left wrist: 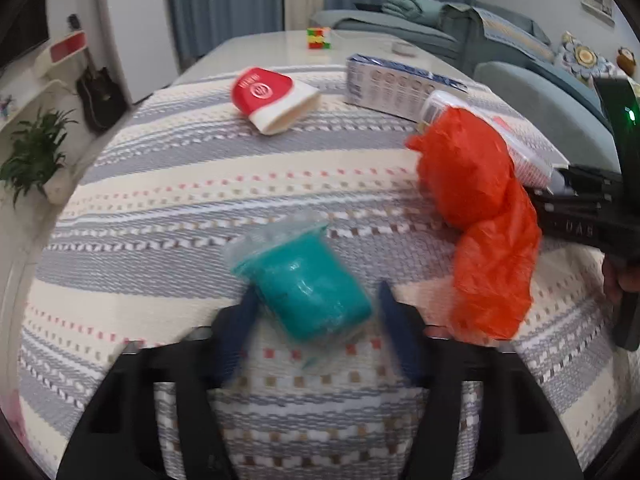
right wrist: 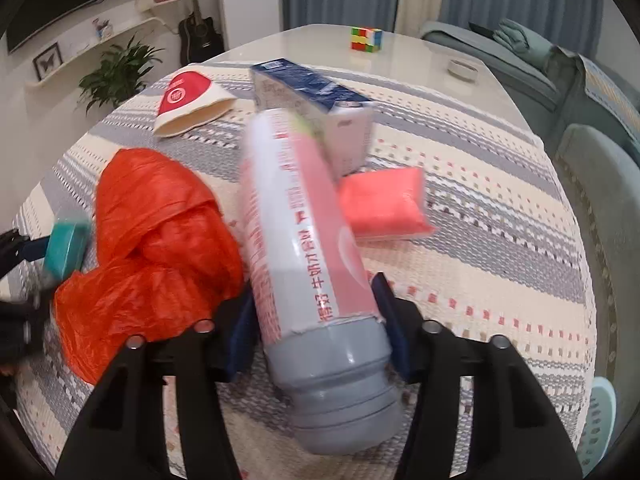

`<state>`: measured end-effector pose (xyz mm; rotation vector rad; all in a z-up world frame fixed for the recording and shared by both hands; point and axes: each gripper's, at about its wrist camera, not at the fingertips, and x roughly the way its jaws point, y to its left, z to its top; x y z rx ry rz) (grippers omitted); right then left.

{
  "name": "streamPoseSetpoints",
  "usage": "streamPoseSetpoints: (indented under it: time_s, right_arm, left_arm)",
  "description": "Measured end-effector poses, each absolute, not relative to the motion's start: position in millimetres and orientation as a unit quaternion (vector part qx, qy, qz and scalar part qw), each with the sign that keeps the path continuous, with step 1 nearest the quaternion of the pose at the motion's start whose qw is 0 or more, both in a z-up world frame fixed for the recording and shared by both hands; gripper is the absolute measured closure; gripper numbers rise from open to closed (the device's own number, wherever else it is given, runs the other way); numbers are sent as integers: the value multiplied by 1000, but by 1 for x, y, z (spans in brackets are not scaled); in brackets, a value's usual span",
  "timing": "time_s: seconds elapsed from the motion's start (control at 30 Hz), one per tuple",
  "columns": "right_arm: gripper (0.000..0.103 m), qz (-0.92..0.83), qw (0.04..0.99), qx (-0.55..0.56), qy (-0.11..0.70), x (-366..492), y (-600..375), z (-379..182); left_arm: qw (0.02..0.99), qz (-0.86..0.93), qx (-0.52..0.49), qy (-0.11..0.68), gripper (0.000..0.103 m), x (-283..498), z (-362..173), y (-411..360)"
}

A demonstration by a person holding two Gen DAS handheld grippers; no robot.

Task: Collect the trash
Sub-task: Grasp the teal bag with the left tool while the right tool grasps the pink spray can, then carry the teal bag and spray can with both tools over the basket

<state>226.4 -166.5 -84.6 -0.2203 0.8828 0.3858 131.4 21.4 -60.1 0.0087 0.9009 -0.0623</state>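
Note:
My left gripper (left wrist: 316,300) is shut on a teal packet in clear wrap (left wrist: 308,280) and holds it over the striped tablecloth (left wrist: 168,216). My right gripper (right wrist: 316,296) is shut on a pink-and-white bottle (right wrist: 296,240) with a grey neck. A crumpled orange plastic bag (left wrist: 480,216) lies between the two grippers; it also shows in the right wrist view (right wrist: 152,232). A squashed red-and-white paper cup (left wrist: 272,96) and a blue-and-white carton (left wrist: 400,84) lie farther back. A pink packet (right wrist: 384,204) lies beside the carton (right wrist: 316,108).
A puzzle cube (left wrist: 319,38) and a small round dish (right wrist: 463,69) sit on the bare far end of the table. A sofa (left wrist: 420,28) and teal chairs (right wrist: 596,184) stand to the right. A plant (left wrist: 32,156) and a guitar (left wrist: 100,92) stand to the left.

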Motion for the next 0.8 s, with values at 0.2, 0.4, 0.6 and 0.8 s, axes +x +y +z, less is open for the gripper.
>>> streamPoseSetpoints:
  time_s: [0.2, 0.4, 0.6, 0.8]
  right_arm:
    - [57, 185, 881, -103, 422, 224, -166, -84]
    - [57, 191, 880, -113, 419, 218, -159, -83]
    - [58, 202, 881, -117, 412, 212, -154, -78]
    - [59, 196, 903, -67, 377, 208, -170, -52]
  left_arm:
    - [901, -33, -8, 432, 58, 130, -59, 27]
    - [902, -35, -22, 429, 60, 129, -58, 32]
    - [906, -34, -31, 420, 62, 125, -49, 33]
    - [926, -54, -17, 373, 64, 112, -20, 21]
